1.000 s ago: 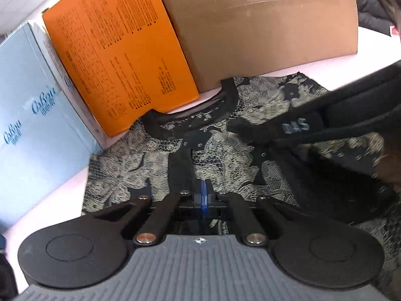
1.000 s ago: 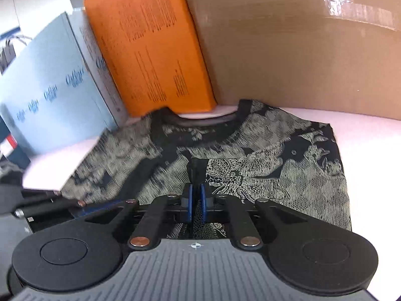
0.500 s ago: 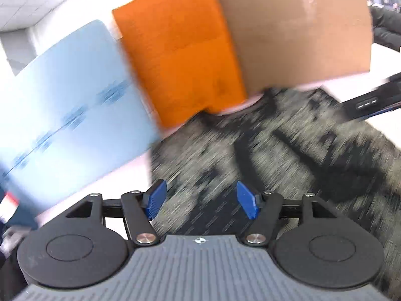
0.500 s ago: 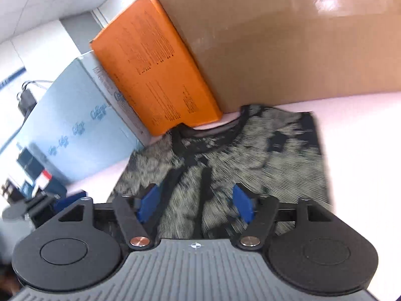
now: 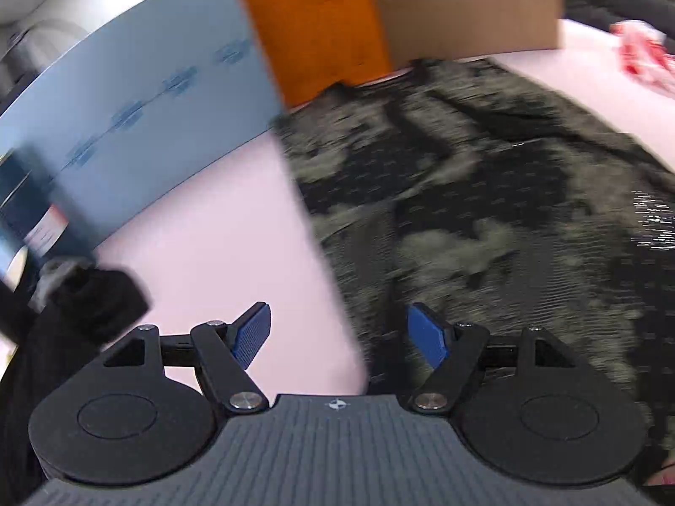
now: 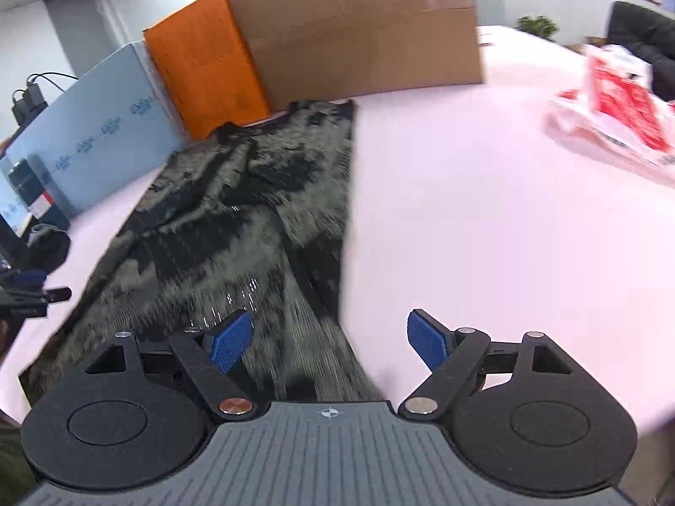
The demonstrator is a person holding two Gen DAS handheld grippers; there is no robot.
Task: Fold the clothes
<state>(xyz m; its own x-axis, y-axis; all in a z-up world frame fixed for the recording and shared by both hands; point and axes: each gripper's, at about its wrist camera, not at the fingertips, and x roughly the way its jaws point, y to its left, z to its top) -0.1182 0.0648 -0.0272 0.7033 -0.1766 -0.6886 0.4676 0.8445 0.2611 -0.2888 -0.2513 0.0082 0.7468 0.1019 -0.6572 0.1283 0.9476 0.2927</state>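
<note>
The left gripper and the right gripper both have their jaws spread wide, holding nothing. Each hangs over a side edge of the dark lace-patterned shirt, which lies flat on the pink worktop; motion blur smears its pattern. Behind stand a blue box, orange box and cardboard box.
</note>
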